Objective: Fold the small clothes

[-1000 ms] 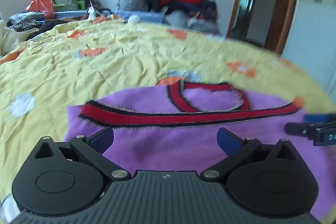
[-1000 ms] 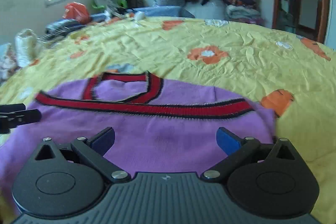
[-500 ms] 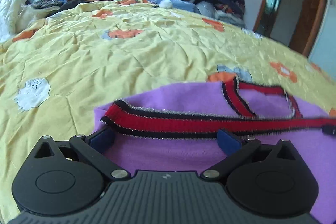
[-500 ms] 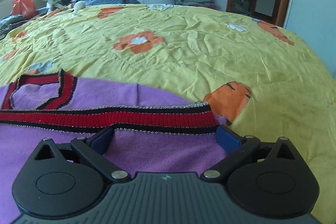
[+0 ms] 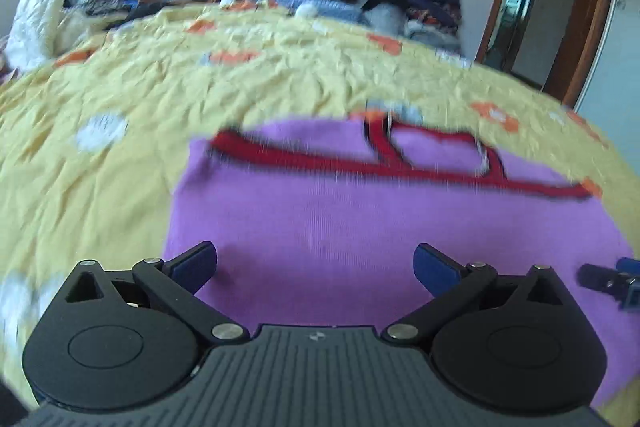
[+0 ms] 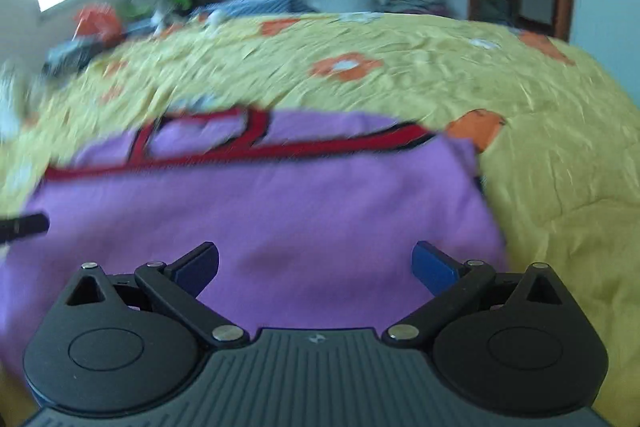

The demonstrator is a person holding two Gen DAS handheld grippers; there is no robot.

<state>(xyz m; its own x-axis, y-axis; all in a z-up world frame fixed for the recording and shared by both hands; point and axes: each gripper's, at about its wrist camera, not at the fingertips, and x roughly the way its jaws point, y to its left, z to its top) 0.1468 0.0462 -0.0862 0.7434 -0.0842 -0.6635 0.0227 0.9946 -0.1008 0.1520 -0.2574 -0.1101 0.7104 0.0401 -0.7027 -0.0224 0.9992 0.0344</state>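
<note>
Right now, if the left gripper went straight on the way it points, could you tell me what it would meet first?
Most likely the purple garment spread on the yellow bedspread; the left gripper points across it, though blur leaves height uncertain.

Right gripper (image 6: 315,265) open over purple sweater (image 6: 280,203), yellow bedspread (image 6: 540,147)

a purple knit garment (image 5: 340,219) lies flat on the bed, folded over on itself; a red band with dark edging (image 5: 360,167) runs across its far edge; a red-trimmed neckline (image 6: 208,135) shows just beyond that band
</note>
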